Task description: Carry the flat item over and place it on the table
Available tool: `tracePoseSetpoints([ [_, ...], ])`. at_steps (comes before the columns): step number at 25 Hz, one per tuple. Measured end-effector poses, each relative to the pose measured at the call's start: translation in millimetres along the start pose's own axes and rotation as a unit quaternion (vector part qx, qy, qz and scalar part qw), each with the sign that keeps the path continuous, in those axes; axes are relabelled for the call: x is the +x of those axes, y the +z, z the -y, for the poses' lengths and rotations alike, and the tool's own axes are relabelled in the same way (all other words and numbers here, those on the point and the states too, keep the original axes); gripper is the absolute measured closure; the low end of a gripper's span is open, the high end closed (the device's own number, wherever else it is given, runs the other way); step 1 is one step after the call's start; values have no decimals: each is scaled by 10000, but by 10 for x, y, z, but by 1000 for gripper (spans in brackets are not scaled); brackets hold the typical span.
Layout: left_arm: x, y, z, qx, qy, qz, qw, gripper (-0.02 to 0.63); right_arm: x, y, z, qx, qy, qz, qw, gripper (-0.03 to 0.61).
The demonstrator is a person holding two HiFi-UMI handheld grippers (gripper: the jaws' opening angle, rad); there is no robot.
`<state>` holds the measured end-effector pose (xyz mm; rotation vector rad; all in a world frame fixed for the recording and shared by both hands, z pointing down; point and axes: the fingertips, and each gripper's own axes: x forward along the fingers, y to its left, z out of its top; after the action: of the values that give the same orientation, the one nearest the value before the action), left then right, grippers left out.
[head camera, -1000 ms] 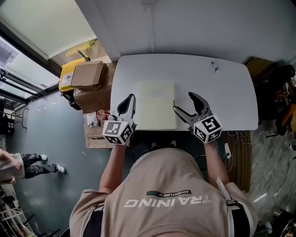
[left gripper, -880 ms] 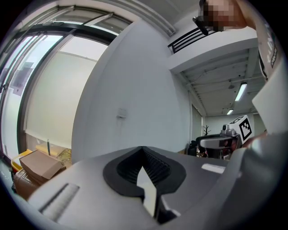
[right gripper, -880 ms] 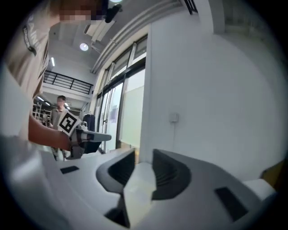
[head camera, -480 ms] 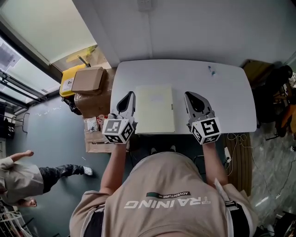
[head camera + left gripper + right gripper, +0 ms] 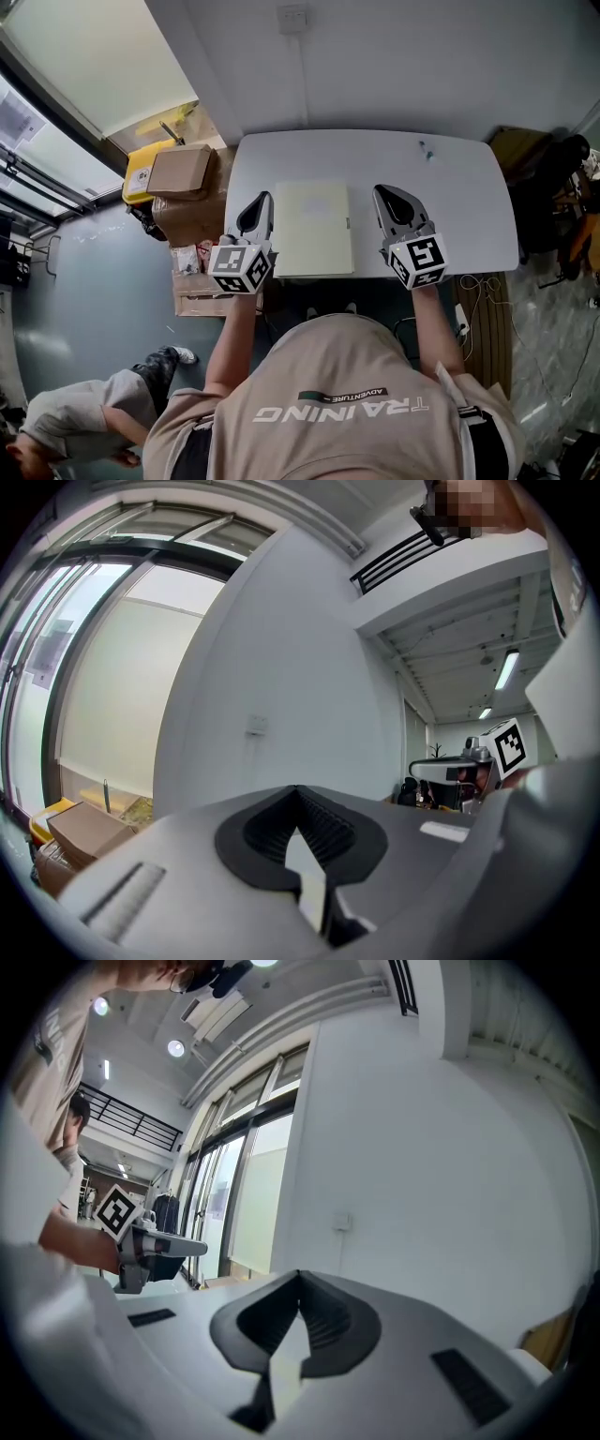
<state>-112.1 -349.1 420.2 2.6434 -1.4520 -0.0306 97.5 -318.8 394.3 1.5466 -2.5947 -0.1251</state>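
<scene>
On the near middle of the white rounded counter [image 5: 450,197] lies the pale yellow-green flat rectangular board [image 5: 314,228], flat on the surface, its near edge about level with the counter's near rim. It looks thin, light and fairly stiff. Lying flat, it offers no face to pinch, so the near edge, slid a little past the rim, seems the best hold, pinched gently so it does not bend. Just left of it, the left hand-held gripper [image 5: 263,199] has its jaws together on nothing. Just right of it, the right hand-held gripper [image 5: 384,193] is likewise closed and empty. Neither appears to touch the board. Farther left, beside the counter, sit a brown cardboard box [image 5: 178,171] and a yellow bin [image 5: 137,176].
</scene>
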Motion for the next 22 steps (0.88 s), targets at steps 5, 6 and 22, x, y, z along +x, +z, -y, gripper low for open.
tracePoseSetpoints([
  [5, 6, -39, 6, 9, -4, -66, 10000, 611, -7, -10, 38, -17, -10, 5, 10000, 572],
  [6, 13, -46, 9, 5, -8, -81, 10000, 611, -4, -19, 41, -39, 0, -12, 10000, 572],
  [22, 52, -59, -32, 12, 160, -100, 9998, 611, 125, -255, 150, -36, 231, -222, 9995, 572],
])
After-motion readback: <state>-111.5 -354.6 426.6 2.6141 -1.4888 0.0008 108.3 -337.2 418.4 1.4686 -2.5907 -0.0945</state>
